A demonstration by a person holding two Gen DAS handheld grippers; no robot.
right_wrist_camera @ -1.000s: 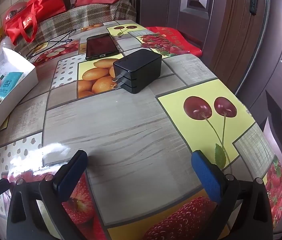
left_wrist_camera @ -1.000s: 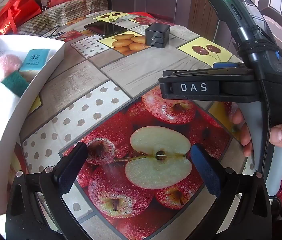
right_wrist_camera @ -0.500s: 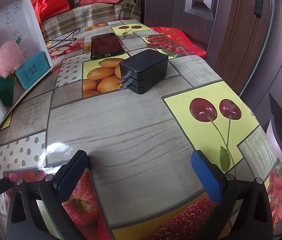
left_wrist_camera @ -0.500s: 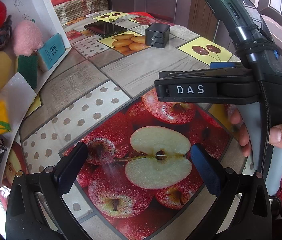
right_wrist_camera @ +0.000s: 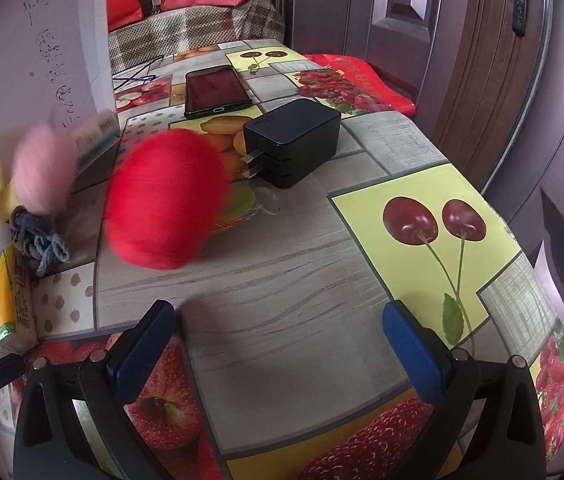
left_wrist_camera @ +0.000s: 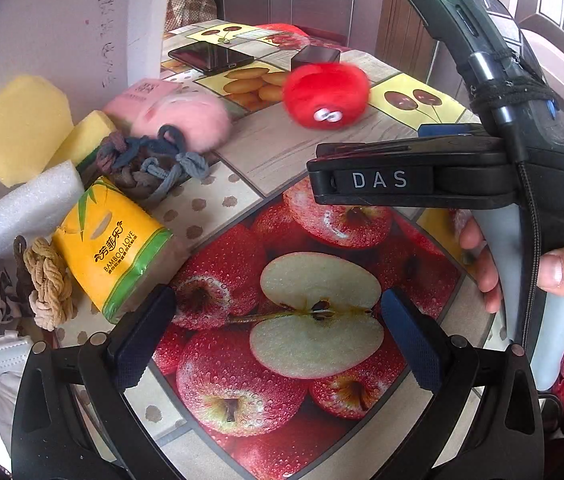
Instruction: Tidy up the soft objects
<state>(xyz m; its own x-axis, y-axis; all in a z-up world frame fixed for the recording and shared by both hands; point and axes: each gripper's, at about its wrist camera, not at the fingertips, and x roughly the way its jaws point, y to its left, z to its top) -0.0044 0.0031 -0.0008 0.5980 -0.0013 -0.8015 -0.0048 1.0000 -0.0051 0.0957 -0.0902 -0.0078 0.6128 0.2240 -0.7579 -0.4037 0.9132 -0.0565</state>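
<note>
The table [right_wrist_camera: 282, 264] has a shiny cloth with fruit pictures: apples, cherries, oranges and strawberries. A brown wooden door [right_wrist_camera: 462, 60] stands behind the table.

A red fluffy ball [left_wrist_camera: 324, 94] sits on the table, blurry, just in front of the black charger [right_wrist_camera: 294, 140]. A black phone [right_wrist_camera: 215, 90] lies behind the charger. To the left of the red ball is a heap of soft things: a pink fluffy ball [left_wrist_camera: 185, 118], a yellow sponge [left_wrist_camera: 21, 128], a white foam block [left_wrist_camera: 29, 208], a knot of gray cloth rope [left_wrist_camera: 149, 164] and a yellow tissue pack [left_wrist_camera: 115, 252]. A big white box [left_wrist_camera: 61, 20] stands tipped up behind the heap.

The left claw [left_wrist_camera: 277, 328] is wide open over the cut apple picture, holding nothing. The right claw [right_wrist_camera: 277, 344] is wide open too, with nothing in it, near the cherry picture.
</note>
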